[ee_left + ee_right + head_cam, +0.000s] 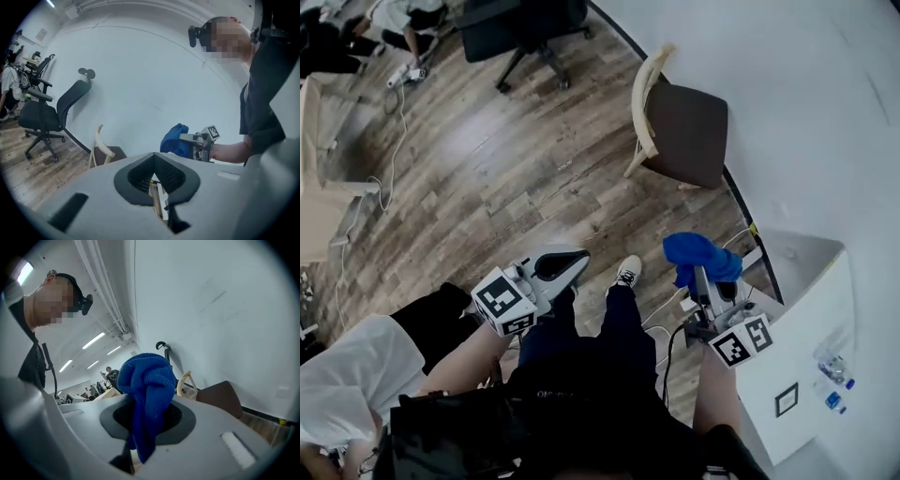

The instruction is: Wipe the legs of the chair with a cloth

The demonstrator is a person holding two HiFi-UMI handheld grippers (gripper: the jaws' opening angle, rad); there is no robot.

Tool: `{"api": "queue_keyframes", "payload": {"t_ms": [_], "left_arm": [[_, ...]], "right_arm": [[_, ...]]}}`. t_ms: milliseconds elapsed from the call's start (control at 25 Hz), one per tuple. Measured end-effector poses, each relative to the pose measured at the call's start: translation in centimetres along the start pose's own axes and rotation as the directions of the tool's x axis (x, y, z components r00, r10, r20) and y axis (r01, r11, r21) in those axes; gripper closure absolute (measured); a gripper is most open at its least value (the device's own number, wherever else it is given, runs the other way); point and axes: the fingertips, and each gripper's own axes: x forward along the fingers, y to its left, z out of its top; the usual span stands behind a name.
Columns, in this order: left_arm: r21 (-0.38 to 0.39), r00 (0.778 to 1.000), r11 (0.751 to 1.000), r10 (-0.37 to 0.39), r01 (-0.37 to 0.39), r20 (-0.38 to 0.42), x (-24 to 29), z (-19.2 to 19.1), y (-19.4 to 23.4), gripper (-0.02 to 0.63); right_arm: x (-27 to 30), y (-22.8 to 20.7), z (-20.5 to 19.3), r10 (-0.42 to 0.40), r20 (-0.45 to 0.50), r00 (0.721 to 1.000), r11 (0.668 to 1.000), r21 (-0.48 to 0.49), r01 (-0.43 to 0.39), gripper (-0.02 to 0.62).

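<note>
The chair (680, 131) has a brown seat and a pale wooden frame; it stands by the white wall, and one pale leg (635, 165) shows beneath it. My right gripper (701, 281) is shut on a blue cloth (698, 258), which bunches above the jaws (147, 380). My left gripper (555, 267) is shut and holds nothing. Both grippers hang over the floor, well short of the chair. The chair appears beyond the jaws in the left gripper view (105, 152) and in the right gripper view (220, 397).
A black office chair (525, 28) stands at the back. A white cabinet (797, 356) is at my right against the wall. A pale wooden table (319, 187) is at the left, cables (389, 159) trail over the wood floor, and a seated person's white sleeve (347, 375) is at lower left.
</note>
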Motion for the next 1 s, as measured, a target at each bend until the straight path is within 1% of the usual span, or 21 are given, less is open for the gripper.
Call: {"api": "queue_keyframes", "payload": {"t_ms": [160, 320, 480, 680, 880, 1000], "left_arm": [[0.016, 1.000, 1.000, -0.026, 0.025, 0.018, 0.1, 3.4, -3.0, 0.604], [0.022, 0.997, 0.998, -0.064, 0.063, 0.046, -0.1, 6.0, -5.2, 0.604], [0.031, 0.994, 0.995, -0.093, 0.091, 0.054, -1.0, 7.3, -7.0, 0.604], [0.047, 0.987, 0.989, -0.144, 0.140, 0.072, -2.8, 8.7, -8.5, 0.604], [0.110, 0.980, 0.977, -0.190, 0.183, 0.060, -5.0, 9.0, -9.3, 0.604], [0.120, 0.976, 0.971, -0.211, 0.205, 0.046, -6.4, 8.8, -8.9, 0.604]], "right_arm": [[-2.4, 2.3, 2.5, -0.001, 0.033, 0.999, 1.000, 0.027, 0.000, 0.515], [-3.7, 4.9, 3.7, 0.015, 0.060, 0.998, 1.000, 0.020, -0.016, 0.515], [-4.4, 8.7, 3.5, 0.045, 0.060, 0.997, 0.999, 0.011, -0.046, 0.515], [-4.8, 13.3, 3.2, 0.074, 0.093, 0.993, 0.997, -0.008, -0.074, 0.515], [-4.9, 16.4, 2.0, 0.061, 0.132, 0.989, 0.998, -0.013, -0.060, 0.515], [-4.4, 17.6, 0.7, 0.038, 0.138, 0.990, 0.999, -0.001, -0.038, 0.515]]}}
